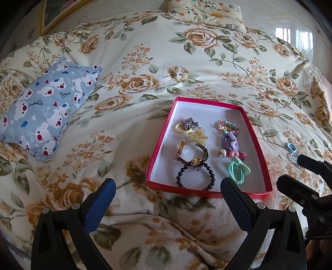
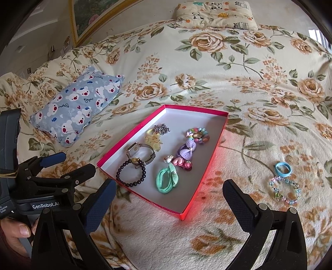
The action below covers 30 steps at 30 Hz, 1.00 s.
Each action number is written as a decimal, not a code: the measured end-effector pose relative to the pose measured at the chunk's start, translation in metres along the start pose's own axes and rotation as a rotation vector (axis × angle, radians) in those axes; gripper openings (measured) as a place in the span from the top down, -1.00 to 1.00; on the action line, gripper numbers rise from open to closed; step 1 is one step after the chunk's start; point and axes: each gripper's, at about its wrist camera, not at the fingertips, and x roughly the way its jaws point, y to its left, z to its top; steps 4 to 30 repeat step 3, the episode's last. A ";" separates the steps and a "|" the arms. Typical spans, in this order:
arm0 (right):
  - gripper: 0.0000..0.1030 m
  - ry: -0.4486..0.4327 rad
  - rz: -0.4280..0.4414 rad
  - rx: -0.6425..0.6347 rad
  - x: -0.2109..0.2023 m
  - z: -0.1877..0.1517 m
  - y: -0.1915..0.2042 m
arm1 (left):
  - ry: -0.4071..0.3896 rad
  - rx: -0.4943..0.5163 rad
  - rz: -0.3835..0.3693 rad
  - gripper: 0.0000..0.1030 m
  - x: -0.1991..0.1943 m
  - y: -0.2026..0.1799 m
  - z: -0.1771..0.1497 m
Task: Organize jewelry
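Note:
A red box lid (image 1: pixel 257 137) (image 2: pixel 207 166) with a white inside lies on the floral bed. In it lie a dark bead bracelet (image 1: pixel 195 176) (image 2: pixel 130 172), a watch (image 1: pixel 192 150) (image 2: pixel 141 151), a green hair tie (image 1: pixel 238 170) (image 2: pixel 168 178), a purple hair tie (image 1: pixel 230 142) (image 2: pixel 185 150), a yellow clip (image 2: pixel 154 140) and several small pieces. Outside, to the right, lie a blue hair ring (image 2: pixel 282 169) (image 1: pixel 291 147) and a pastel bead bracelet (image 2: pixel 285 190). My left gripper (image 1: pixel 167 194) is open and empty, just before the lid. My right gripper (image 2: pixel 169 198) is open and empty over the lid's near corner.
A blue bear-print pillow (image 1: pixel 45 110) (image 2: pixel 78 106) lies to the left of the lid. A panda-print pillow (image 1: pixel 207 12) (image 2: pixel 215 13) lies at the far end of the bed. The blanket (image 2: pixel 249 103) is soft and wrinkled.

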 end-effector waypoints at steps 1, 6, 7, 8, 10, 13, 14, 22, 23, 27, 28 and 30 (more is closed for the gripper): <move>-1.00 0.002 0.000 0.002 0.000 0.000 -0.001 | 0.002 0.002 -0.001 -0.98 0.001 -0.001 0.000; -1.00 0.005 -0.001 0.009 0.001 0.000 -0.004 | 0.008 0.006 -0.006 -0.98 0.004 -0.003 0.001; -1.00 0.005 -0.001 0.009 0.001 0.000 -0.004 | 0.008 0.006 -0.006 -0.98 0.004 -0.003 0.001; -1.00 0.005 -0.001 0.009 0.001 0.000 -0.004 | 0.008 0.006 -0.006 -0.98 0.004 -0.003 0.001; -1.00 0.005 -0.001 0.009 0.001 0.000 -0.004 | 0.008 0.006 -0.006 -0.98 0.004 -0.003 0.001; -1.00 0.005 -0.001 0.009 0.001 0.000 -0.004 | 0.008 0.006 -0.006 -0.98 0.004 -0.003 0.001; -1.00 0.005 -0.001 0.009 0.001 0.000 -0.004 | 0.008 0.006 -0.006 -0.98 0.004 -0.003 0.001; -1.00 0.005 -0.001 0.009 0.001 0.000 -0.004 | 0.008 0.006 -0.006 -0.98 0.004 -0.003 0.001; -1.00 0.005 -0.001 0.009 0.001 0.000 -0.004 | 0.008 0.006 -0.006 -0.98 0.004 -0.003 0.001; -1.00 0.005 -0.001 0.009 0.001 0.000 -0.004 | 0.008 0.006 -0.006 -0.98 0.004 -0.003 0.001; -1.00 0.005 -0.001 0.009 0.001 0.000 -0.004 | 0.008 0.006 -0.006 -0.98 0.004 -0.003 0.001; -1.00 0.005 -0.001 0.009 0.001 0.000 -0.004 | 0.008 0.006 -0.006 -0.98 0.004 -0.003 0.001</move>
